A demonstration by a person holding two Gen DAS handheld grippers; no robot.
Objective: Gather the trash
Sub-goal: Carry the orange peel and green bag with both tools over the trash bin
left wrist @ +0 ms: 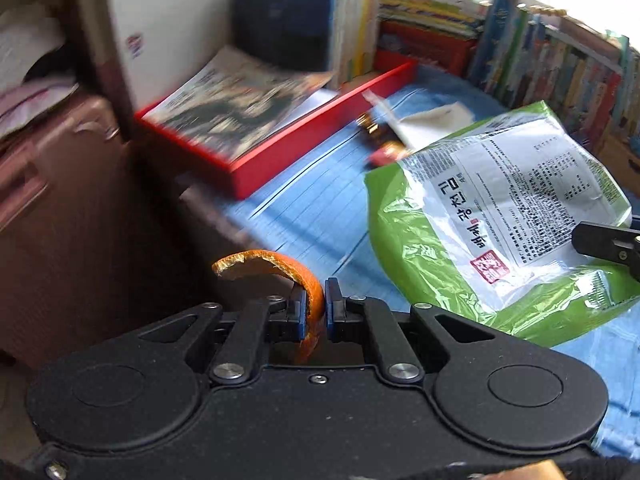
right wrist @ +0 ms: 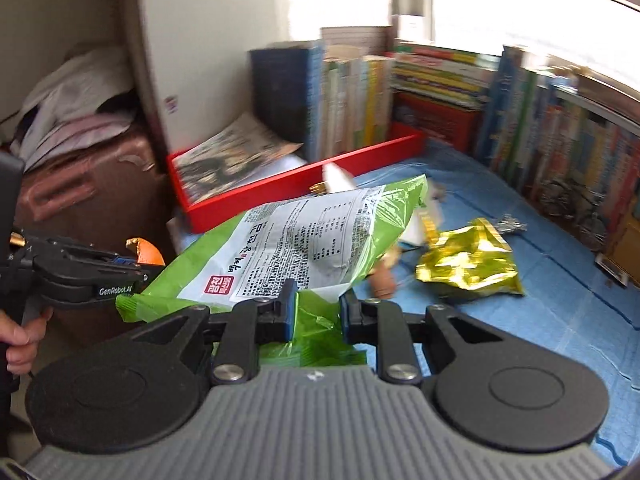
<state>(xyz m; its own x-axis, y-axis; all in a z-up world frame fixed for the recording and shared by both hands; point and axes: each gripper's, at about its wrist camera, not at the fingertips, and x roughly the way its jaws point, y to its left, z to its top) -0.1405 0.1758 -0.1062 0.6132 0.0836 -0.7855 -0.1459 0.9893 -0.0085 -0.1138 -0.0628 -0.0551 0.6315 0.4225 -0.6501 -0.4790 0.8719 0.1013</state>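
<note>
My left gripper (left wrist: 316, 300) is shut on a curled strip of orange peel (left wrist: 276, 264), held over the left edge of the blue cloth (left wrist: 312, 208). From the right wrist view the left gripper (right wrist: 152, 268) shows at the left with the orange peel (right wrist: 146, 254) in it. My right gripper (right wrist: 318, 308) is shut on a corner of a large green and white snack bag (right wrist: 304, 236), lifted above the cloth. That green bag (left wrist: 500, 220) fills the right of the left wrist view, with a right gripper finger (left wrist: 604, 240) at its edge.
A crumpled gold wrapper (right wrist: 468, 260), a small brown piece (right wrist: 384, 280) and paper scraps (left wrist: 424, 116) lie on the blue cloth (right wrist: 560, 280). A red tray (left wrist: 280, 152) with a magazine stands behind. Books (right wrist: 540, 128) line the back. A pink suitcase (left wrist: 60, 220) stands at the left.
</note>
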